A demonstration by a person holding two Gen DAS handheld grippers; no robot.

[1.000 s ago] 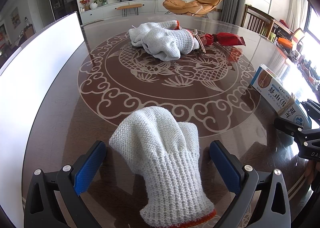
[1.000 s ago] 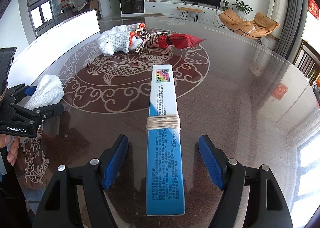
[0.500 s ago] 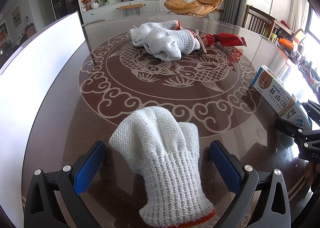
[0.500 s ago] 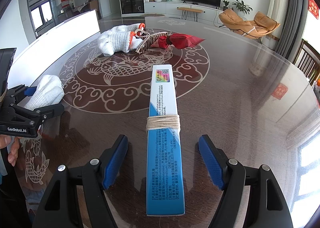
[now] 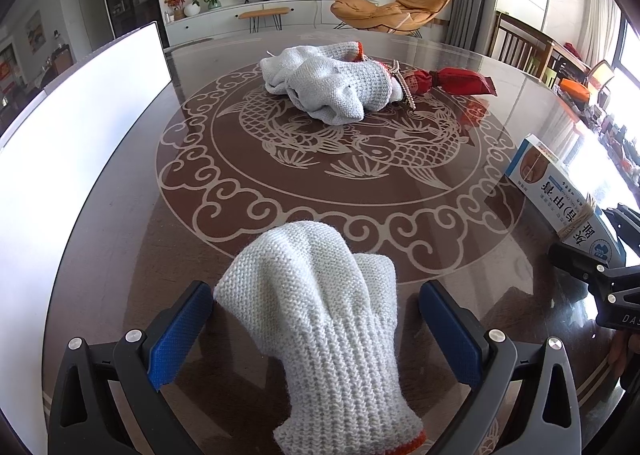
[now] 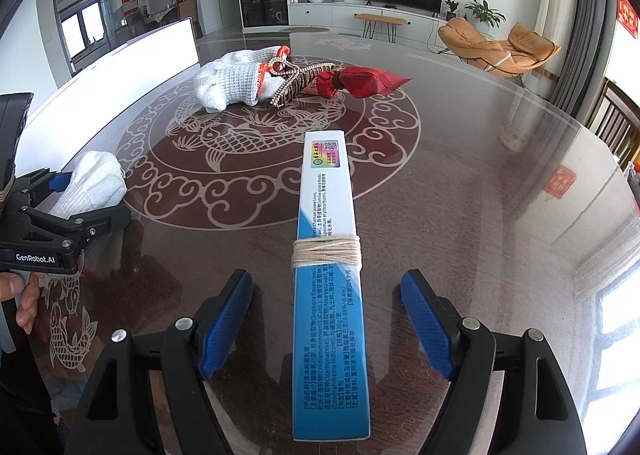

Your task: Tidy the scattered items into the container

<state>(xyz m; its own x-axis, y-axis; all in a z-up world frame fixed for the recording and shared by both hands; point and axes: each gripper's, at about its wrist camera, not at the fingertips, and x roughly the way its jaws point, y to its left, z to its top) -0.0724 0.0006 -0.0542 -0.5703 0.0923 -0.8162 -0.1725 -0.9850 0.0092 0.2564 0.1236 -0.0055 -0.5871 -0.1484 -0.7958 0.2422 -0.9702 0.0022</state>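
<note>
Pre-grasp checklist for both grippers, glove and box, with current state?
1. Glove lies between the left gripper fingers: ok.
2. Left fingers clear of the glove, nothing pinched: ok, a gap shows on both sides.
3. Box centred between the right gripper fingers: ok.
4. Right fingers opening, not touching the box: ok.
5. String wrap on the box sits ahead of the fingers, not under them: ok.
6. Container ready to receive: cannot tell; only a white wall shows at the table's edge.
</note>
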